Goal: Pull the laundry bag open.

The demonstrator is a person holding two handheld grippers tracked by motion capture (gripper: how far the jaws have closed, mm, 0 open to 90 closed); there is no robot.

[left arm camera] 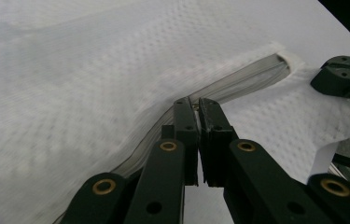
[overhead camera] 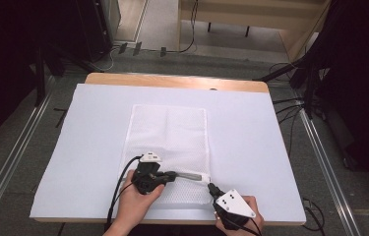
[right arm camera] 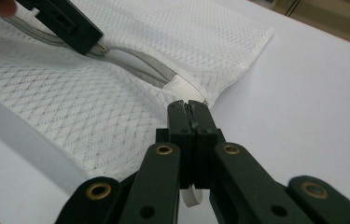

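A white mesh bag [overhead camera: 167, 140] lies flat on the white table [overhead camera: 251, 147], long side running away from me. A grey zipper [overhead camera: 193, 175] crosses its near end. My left gripper [overhead camera: 174, 174] is shut on the zipper pull [right arm camera: 100, 48], seen close in the left gripper view [left arm camera: 193, 103], where the zipper [left arm camera: 252, 79] runs on to the bag's edge. My right gripper [overhead camera: 210, 187] is shut on the bag's edge at the zipper's end [right arm camera: 189, 105]. Between the two grippers the zipper [right arm camera: 135, 63] gapes a little.
The table's wooden far edge [overhead camera: 172, 80] shows beyond the white cover. Bare white surface lies left and right of the bag. On the floor around the table are cables [overhead camera: 290, 105], metal rails [overhead camera: 327, 162] and black stands [overhead camera: 49, 59].
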